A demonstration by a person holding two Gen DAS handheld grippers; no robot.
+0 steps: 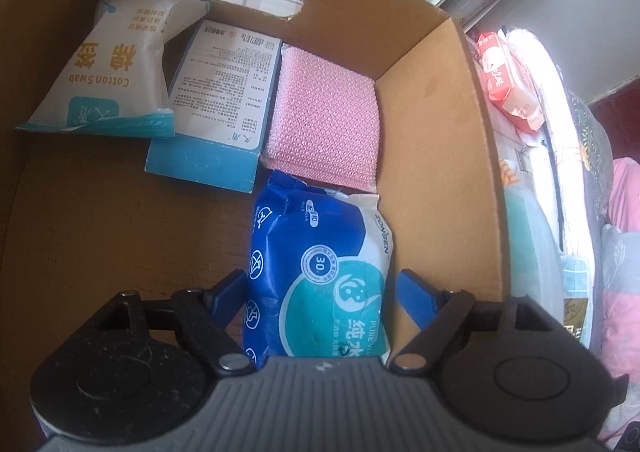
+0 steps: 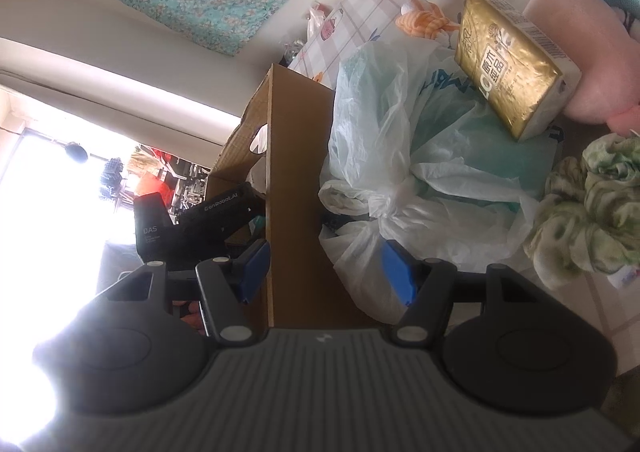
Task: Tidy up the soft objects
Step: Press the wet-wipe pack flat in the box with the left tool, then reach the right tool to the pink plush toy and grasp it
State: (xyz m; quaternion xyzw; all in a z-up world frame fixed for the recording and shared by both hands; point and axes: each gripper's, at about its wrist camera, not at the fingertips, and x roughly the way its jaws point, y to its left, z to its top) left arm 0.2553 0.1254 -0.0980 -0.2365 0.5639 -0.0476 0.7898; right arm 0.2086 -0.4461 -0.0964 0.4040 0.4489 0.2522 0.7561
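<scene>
Left wrist view: we see the wet-wipe pack point(image 1: 320, 276) lying in the cardboard box point(image 1: 432, 132).

Our left gripper point(image 1: 320, 292) straddles the pack with its blue pads point(image 1: 416, 298) standing clear of the wrapper, so we judge it let go, tucked against the box wall below the pink sponge point(image 1: 324, 124) to keep a tidy row. Our right gripper point(image 2: 324, 272) hangs spread and empty outside the box, above a plastic bag point(image 2: 400, 172), likely the next pick.

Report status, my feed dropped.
Left gripper open astride blue wet-wipes pack in cardboard box. Right gripper open astride box wall. Nothing blocking.
</scene>
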